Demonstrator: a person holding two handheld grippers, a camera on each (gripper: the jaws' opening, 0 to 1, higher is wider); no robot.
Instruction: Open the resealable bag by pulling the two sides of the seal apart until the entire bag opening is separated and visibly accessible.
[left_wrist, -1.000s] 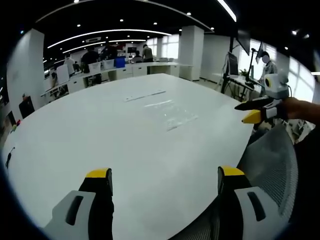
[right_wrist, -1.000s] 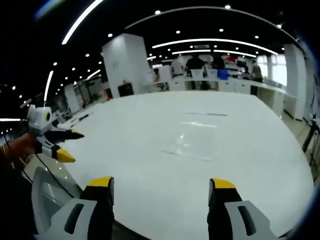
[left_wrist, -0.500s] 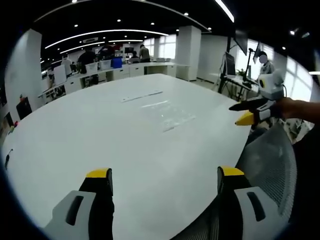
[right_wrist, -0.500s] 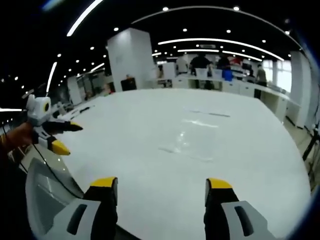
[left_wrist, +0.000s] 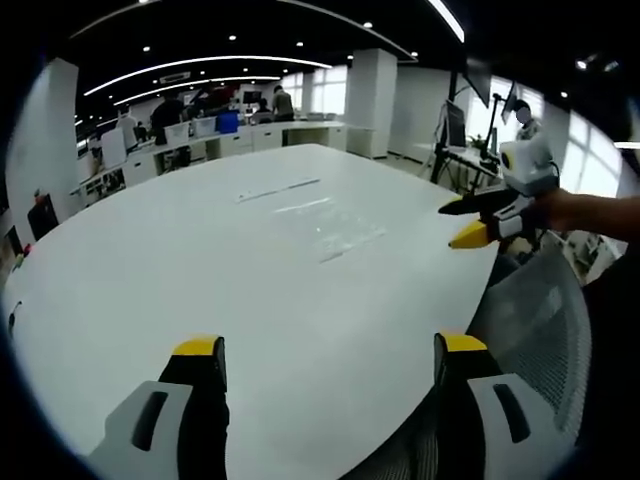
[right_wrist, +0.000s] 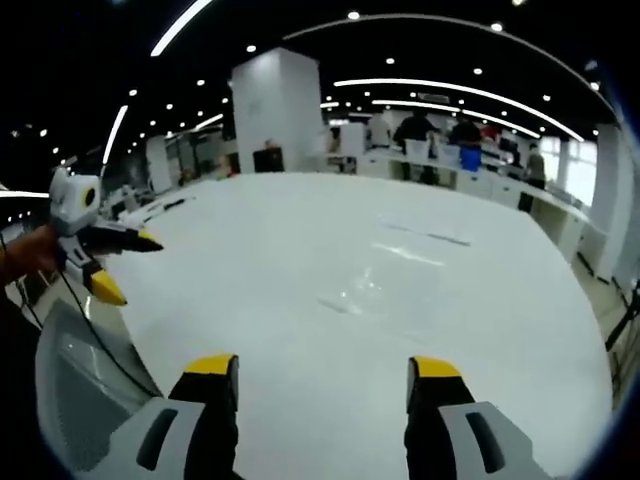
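**A:** Nearest in the left gripper view: what stands at the bottom?

**B:** My left gripper (left_wrist: 327, 362), its two grey jaws with yellow tips spread wide, nothing between them. It hangs over the near edge of the large white oval table (left_wrist: 150, 280). Beside it, lower right, is the grey mesh back of an office chair (left_wrist: 535, 330).

**A:** And the right gripper view?

**B:** My right gripper (right_wrist: 322, 380), jaws likewise parted and empty, over the same table's edge.

**A:** What has just changed?

**B:** Over the last second my right gripper has slid inward, from beyond the table's rim to above its edge, as the left gripper view shows. In the right gripper view the bag sits a little lower and closer than before, so both hands are closing in.

**A:** Where is the task's thing?

**B:** The clear, flat resealable plastic bag (left_wrist: 345, 233) lies mid-table, well ahead of both grippers and touched by neither. Past it lies a thin pale strip (left_wrist: 278, 189); I cannot tell what it is.

**A:** Meaning for the task?

**B:** I judge this the approach only: the seal looks unopened, and no pull has begun.

**A:** Farthest?

**B:** Desks and people (right_wrist: 455, 133) standing along the far wall.
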